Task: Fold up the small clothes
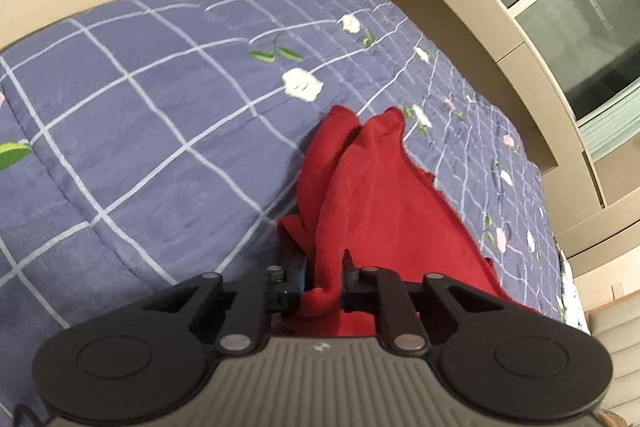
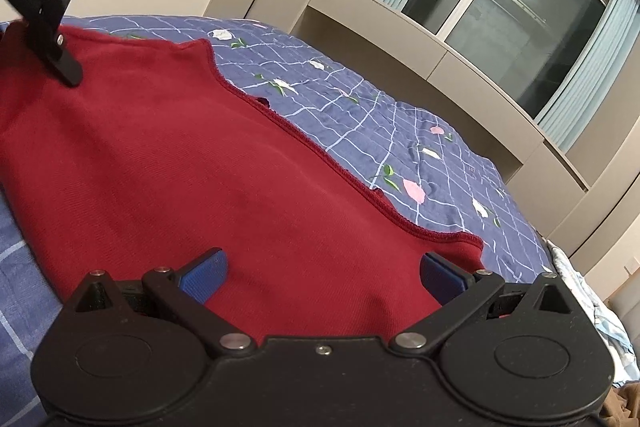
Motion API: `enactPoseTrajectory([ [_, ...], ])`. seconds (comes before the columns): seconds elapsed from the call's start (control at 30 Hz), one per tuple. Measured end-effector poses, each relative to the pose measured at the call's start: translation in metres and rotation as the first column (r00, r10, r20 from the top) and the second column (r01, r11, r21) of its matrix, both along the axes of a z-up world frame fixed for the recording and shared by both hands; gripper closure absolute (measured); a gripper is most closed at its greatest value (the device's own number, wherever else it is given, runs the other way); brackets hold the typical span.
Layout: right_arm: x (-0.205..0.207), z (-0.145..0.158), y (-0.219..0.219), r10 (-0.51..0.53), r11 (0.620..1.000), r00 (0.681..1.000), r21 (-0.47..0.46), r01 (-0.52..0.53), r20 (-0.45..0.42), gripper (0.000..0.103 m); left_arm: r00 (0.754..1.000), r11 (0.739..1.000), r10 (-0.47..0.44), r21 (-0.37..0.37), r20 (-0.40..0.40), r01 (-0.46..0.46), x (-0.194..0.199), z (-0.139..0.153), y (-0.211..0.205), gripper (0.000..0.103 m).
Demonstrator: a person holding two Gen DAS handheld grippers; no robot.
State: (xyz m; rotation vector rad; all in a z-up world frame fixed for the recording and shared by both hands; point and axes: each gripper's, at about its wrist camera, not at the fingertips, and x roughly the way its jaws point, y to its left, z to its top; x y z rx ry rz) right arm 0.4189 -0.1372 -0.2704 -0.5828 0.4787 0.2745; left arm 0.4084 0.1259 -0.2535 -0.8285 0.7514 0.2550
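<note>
The red knitted garment (image 2: 168,147) lay spread on the blue checked bedspread (image 1: 132,131), its ribbed edge running toward the bed's window-side edge, and most of it still flat, so the fold looked barely begun. The left gripper (image 1: 322,291) had its jaws pinched on a bunched fold of the cloth at one end of the garment; the fabric rose in a ridge from the grip, probably so that this end could be lifted and carried over the rest. The right gripper (image 2: 322,273) hung just above the near part of the garment with its blue pads (image 2: 204,279) spread wide and nothing between them, seemingly placed to take the matching edge. Beyond the bed stood built-in shelving (image 2: 400,39) and a dark window (image 2: 512,23).
</note>
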Motion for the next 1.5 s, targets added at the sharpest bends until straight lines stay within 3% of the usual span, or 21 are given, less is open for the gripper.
enactPoseTrajectory([
  [0.2, 0.005, 0.004, -0.002, 0.025, 1.0, 0.999, -0.002, -0.025, -0.031, 0.001, 0.994, 0.995, -0.067, 0.079, 0.082, 0.06, 0.002, 0.03, -0.017, 0.091],
  [0.3, 0.005, 0.018, -0.015, 0.017, 0.998, 0.999, 0.063, -0.015, -0.031, 0.001, 0.984, 0.985, -0.127, 0.13, 0.123, 0.111, 0.004, 0.05, -0.029, 0.092],
  [0.43, -0.006, 0.035, -0.047, -0.045, 0.993, 0.999, 0.114, 0.044, 0.011, 0.001, 0.962, 0.964, -0.218, 0.193, 0.164, 0.185, 0.01, 0.074, -0.054, 0.092],
  [0.57, -0.019, 0.044, -0.081, -0.068, 0.992, 0.997, 0.104, 0.065, 0.029, 0.001, 0.927, 0.926, -0.323, 0.266, 0.189, 0.268, 0.015, 0.096, -0.088, 0.092],
  [0.7, -0.035, 0.05, -0.12, -0.114, 0.989, 0.993, 0.102, 0.11, 0.032, 0.001, 0.868, 0.856, -0.458, 0.359, 0.194, 0.372, 0.019, 0.113, -0.135, 0.092],
  [0.93, -0.062, 0.05, -0.18, -0.191, 0.978, 0.982, 0.09, 0.189, 0.009, 0.001, 0.739, 0.683, -0.664, 0.496, 0.116, 0.536, 0.018, 0.117, -0.228, 0.092],
  [1.1, -0.072, 0.041, -0.213, -0.242, 0.966, 0.97, 0.085, 0.243, -0.022, 0.001, 0.676, 0.587, -0.736, 0.521, 0.025, 0.62, 0.013, 0.096, -0.288, 0.092],
  [1.2, -0.075, 0.035, -0.227, -0.267, 0.958, 0.963, 0.092, 0.27, -0.041, 0.001, 0.653, 0.538, -0.756, 0.523, -0.048, 0.661, 0.008, 0.079, -0.314, 0.092],
  [1.33, -0.074, 0.031, -0.243, -0.283, 0.948, 0.956, 0.127, 0.291, -0.081, 0.001, 0.635, 0.485, -0.761, 0.533, -0.134, 0.693, 0.003, 0.06, -0.333, 0.092],
  [1.5, -0.056, 0.033, -0.263, -0.26, 0.921, 0.947, 0.246, 0.303, -0.19, 0.001, 0.632, 0.489, -0.759, 0.502, -0.158, 0.713, 0.004, 0.05, -0.334, 0.087],
])
